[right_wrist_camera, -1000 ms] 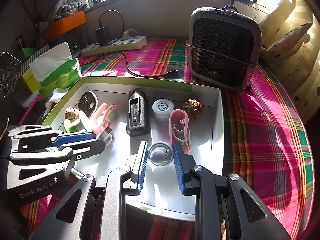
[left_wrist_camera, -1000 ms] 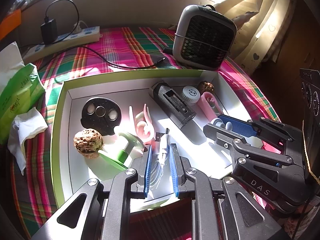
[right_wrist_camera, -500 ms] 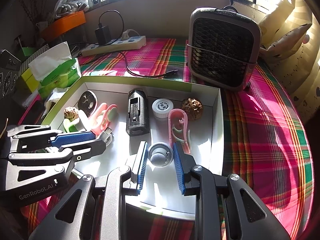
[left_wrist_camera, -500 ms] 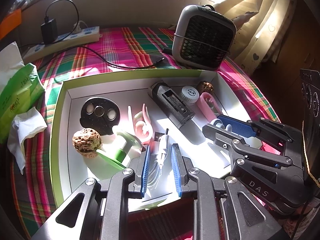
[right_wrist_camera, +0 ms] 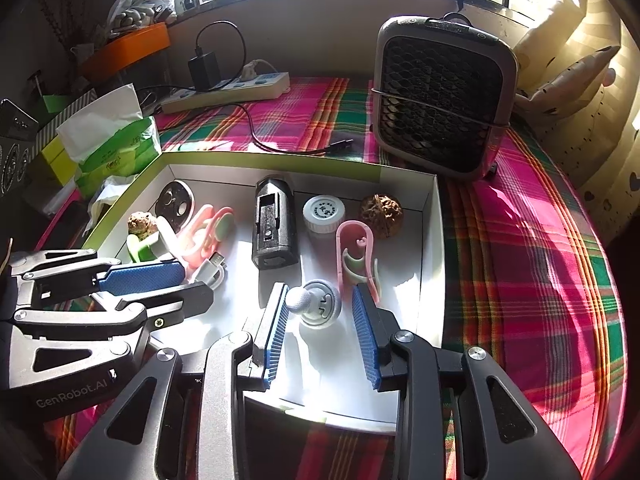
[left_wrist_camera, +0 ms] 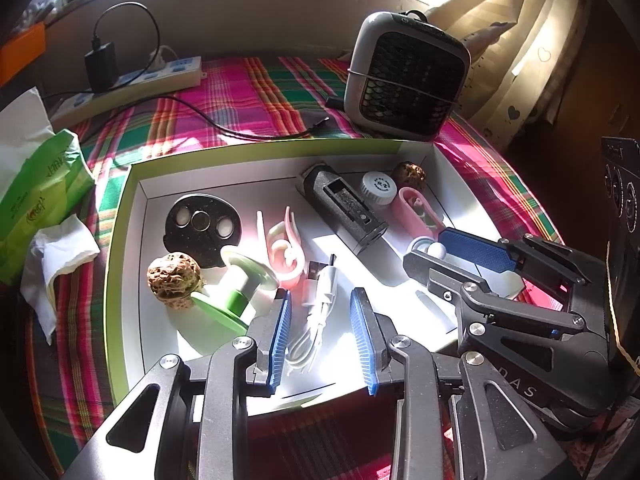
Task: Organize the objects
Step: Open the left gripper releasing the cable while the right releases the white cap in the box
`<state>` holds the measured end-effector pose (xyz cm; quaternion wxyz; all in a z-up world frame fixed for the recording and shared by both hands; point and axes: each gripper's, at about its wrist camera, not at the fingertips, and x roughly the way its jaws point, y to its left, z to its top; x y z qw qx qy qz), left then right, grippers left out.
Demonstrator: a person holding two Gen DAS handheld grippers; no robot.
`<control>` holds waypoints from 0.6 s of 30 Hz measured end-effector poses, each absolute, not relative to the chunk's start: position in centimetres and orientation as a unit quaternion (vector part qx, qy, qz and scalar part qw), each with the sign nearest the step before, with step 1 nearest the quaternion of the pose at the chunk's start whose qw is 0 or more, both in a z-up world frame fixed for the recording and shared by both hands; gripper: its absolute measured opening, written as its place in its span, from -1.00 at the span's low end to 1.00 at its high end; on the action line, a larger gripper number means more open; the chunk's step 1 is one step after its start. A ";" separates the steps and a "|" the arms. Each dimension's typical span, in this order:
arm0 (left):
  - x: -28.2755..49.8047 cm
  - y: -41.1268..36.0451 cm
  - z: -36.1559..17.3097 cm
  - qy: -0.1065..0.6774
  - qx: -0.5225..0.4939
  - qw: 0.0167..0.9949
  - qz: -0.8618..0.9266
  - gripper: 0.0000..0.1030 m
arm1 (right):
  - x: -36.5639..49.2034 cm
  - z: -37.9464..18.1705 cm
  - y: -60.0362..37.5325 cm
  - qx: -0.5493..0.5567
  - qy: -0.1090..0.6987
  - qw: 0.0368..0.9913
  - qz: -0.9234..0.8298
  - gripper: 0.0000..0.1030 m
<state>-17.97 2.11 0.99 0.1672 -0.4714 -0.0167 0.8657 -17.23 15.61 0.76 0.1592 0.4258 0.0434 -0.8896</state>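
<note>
**Both grippers let go inside the box**

A shallow white box (left_wrist_camera: 120,240) with a green rim sits on a plaid-covered table (right_wrist_camera: 520,260). Both grippers point down into it, side by side.

The left gripper (left_wrist_camera: 320,332) had its blue jaws pressed on a coiled white cable (left_wrist_camera: 316,312) a second ago. The jaws have just been opening and now stand apart, with a clear gap on each side of the cable, which lies loose on the box floor between them.

The right gripper (right_wrist_camera: 320,320) earlier had its jaws closed against a small round white knob (right_wrist_camera: 318,304). Those jaws have also just been opening; the knob rests on the box floor between them, close to the left pad, and seems no longer squeezed.

Neither gripper has shifted from its earlier spot. The rest of the box looks unchanged: two walnuts, one near the left wall (left_wrist_camera: 174,280), a black block (right_wrist_camera: 274,224), a white cap (right_wrist_camera: 323,210), pink clips (right_wrist_camera: 354,252) and a green spool (left_wrist_camera: 236,288). A small fan (right_wrist_camera: 440,100) stands behind the box.
</note>
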 end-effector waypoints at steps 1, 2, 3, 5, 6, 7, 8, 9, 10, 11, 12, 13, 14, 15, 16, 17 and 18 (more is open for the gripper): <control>-17.9 2.1 1.1 -0.016 -0.471 0.166 0.866 -0.44 | -17.2 0.8 15.7 0.426 0.042 0.159 -0.890 -0.29; -17.7 2.1 1.2 -0.015 -0.471 0.166 0.866 -0.43 | -17.2 0.8 15.7 0.425 0.041 0.158 -0.890 -0.29; -17.6 2.2 1.3 -0.015 -0.468 0.166 0.868 -0.40 | -17.1 0.9 15.8 0.425 0.040 0.159 -0.890 -0.29; -17.4 2.2 1.6 -0.013 -0.463 0.164 0.871 -0.37 | -17.0 1.0 15.8 0.423 0.040 0.158 -0.891 -0.29; -17.3 2.3 1.6 -0.014 -0.462 0.163 0.872 -0.36 | -17.0 1.1 15.8 0.422 0.040 0.157 -0.892 -0.29; -17.2 2.2 1.7 -0.014 -0.461 0.159 0.873 -0.36 | -16.9 1.2 15.8 0.422 0.040 0.156 -0.892 -0.29; -17.1 2.2 1.8 -0.012 -0.460 0.156 0.874 -0.36 | -16.8 1.2 15.8 0.420 0.041 0.155 -0.893 -0.29; -16.9 2.2 1.9 -0.011 -0.459 0.152 0.876 -0.36 | -16.7 1.3 15.8 0.419 0.042 0.152 -0.894 -0.26; -16.7 2.1 2.0 -0.010 -0.457 0.148 0.877 -0.36 | -16.6 1.4 15.8 0.418 0.042 0.150 -0.895 -0.16; -16.5 2.1 2.1 -0.010 -0.454 0.145 0.879 -0.36 | -16.4 1.4 15.8 0.416 0.041 0.149 -0.896 -0.12; -16.3 2.1 2.2 -0.010 -0.452 0.143 0.881 -0.36 | -16.2 1.5 15.8 0.414 0.039 0.149 -0.897 -0.09; -16.1 2.0 2.3 -0.009 -0.449 0.140 0.882 -0.36 | -16.1 1.6 15.9 0.414 0.037 0.148 -0.897 -0.09; -15.8 2.0 2.5 -0.007 -0.446 0.135 0.885 -0.36 | -16.0 1.7 15.9 0.413 0.036 0.148 -0.898 -0.09; -15.6 2.0 2.6 -0.005 -0.443 0.132 0.887 -0.36 | -15.8 1.7 15.9 0.412 0.035 0.148 -0.898 -0.09; -15.4 2.0 2.7 -0.005 -0.441 0.131 0.888 -0.36 | -15.6 1.9 15.9 0.410 0.035 0.147 -0.899 -0.09; -15.2 1.9 2.7 -0.007 -0.442 0.131 0.888 -0.36 | -15.4 2.0 15.9 0.408 0.036 0.147 -0.900 -0.09; -15.0 1.9 2.8 -0.008 -0.440 0.128 0.889 -0.36 | -15.2 2.1 15.9 0.405 0.037 0.146 -0.902 -0.09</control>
